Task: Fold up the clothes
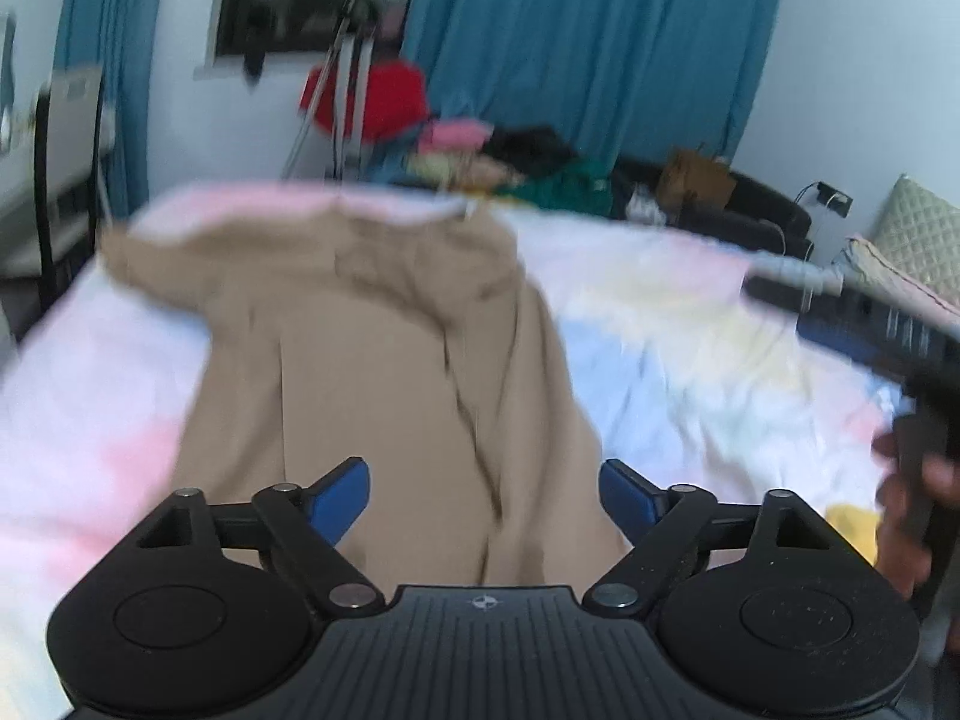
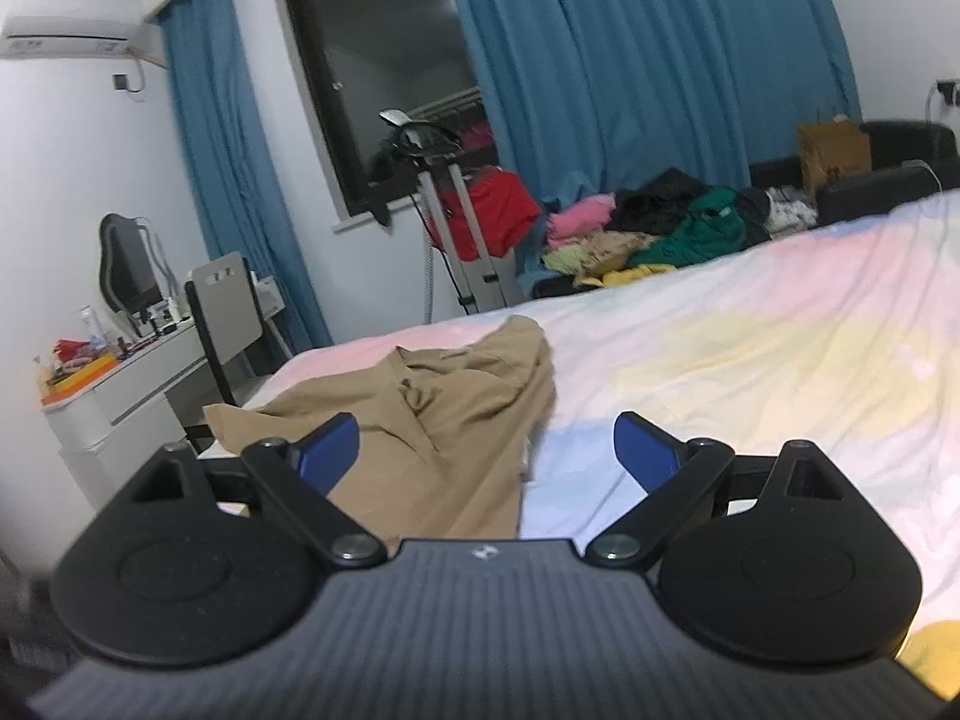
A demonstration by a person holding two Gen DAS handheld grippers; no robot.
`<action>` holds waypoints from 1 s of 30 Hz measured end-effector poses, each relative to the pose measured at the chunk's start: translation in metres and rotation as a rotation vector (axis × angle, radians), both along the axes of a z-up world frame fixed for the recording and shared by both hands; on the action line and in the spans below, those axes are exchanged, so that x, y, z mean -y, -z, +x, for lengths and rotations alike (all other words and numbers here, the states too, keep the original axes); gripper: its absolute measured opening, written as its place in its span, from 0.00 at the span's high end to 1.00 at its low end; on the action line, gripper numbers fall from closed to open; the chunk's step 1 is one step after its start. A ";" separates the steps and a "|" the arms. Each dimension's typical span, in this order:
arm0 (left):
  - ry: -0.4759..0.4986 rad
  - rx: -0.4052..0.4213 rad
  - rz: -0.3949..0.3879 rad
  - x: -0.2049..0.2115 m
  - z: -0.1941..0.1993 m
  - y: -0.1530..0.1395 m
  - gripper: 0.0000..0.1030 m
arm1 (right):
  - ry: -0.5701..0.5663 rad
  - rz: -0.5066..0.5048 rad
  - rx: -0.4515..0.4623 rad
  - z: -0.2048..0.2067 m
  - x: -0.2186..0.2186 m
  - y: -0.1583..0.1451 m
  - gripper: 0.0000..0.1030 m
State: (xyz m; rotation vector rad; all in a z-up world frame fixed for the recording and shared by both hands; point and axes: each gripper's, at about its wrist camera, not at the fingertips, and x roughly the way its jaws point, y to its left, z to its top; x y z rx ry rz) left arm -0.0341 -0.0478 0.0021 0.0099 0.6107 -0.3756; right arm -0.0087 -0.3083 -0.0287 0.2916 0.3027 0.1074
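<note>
left gripper [image 1: 485,495]: jaws spread wide, blue pads far apart, nothing between them; it hangs above the tan cloth and tilts down toward it
right gripper [image 2: 486,456]: jaws also spread wide and empty, pointing almost level across the bed; in the left wrist view it shows as a dark blurred body at the right edge [image 1: 888,324]
hand [image 1: 912,516]: a person's hand wraps the right gripper's handle at the right edge of the left wrist view, blurred
tan garment [image 2: 432,420]: lies crumpled on the bed toward its left side, one end bunched up and creased near the far edge, the nearer part spread flatter; in the left wrist view [image 1: 384,360] it fills the middle, running from the far edge down under the gripper
bedsheet [image 2: 750,360]: pastel pink, yellow and pale blue, wrinkled, bare to the right of the garment
yellow item [image 2: 936,654]: a small yellow patch on the sheet at the lower right, what it is i cannot tell
clothes pile [image 2: 660,228]: pink, black, green and yellow pieces heaped beyond the far side of the bed
red cloth [image 2: 498,210]: hangs on a metal stand by the window
curtains [image 2: 630,60]: blue, drawn to either side of a dark window
desk [image 2: 138,384]: white, left of the bed, cluttered on top, with a chair beside it
</note>
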 end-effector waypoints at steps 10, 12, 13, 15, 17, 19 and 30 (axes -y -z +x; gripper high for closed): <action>-0.035 0.119 -0.036 -0.014 0.031 0.015 0.01 | -0.029 -0.074 0.044 -0.006 -0.019 0.003 0.09; -0.055 0.119 -0.042 -0.032 0.029 0.012 0.01 | -0.050 -0.083 0.034 -0.003 -0.027 0.005 0.09; -0.072 0.128 -0.045 -0.042 0.027 0.009 0.01 | -0.068 -0.087 0.025 0.000 -0.032 0.006 0.09; -0.110 0.132 -0.063 -0.067 0.026 0.005 0.01 | -0.105 -0.101 0.002 0.011 -0.046 0.007 0.09; -0.146 0.119 -0.093 -0.090 0.028 0.003 0.01 | -0.166 -0.118 -0.024 0.033 -0.066 0.005 0.09; -0.189 0.116 -0.113 -0.113 0.030 0.001 0.01 | -0.230 -0.134 -0.050 0.056 -0.087 0.002 0.09; -0.497 0.218 -0.192 -0.214 0.031 0.012 0.01 | -0.512 -0.222 -0.110 0.237 -0.270 0.021 0.10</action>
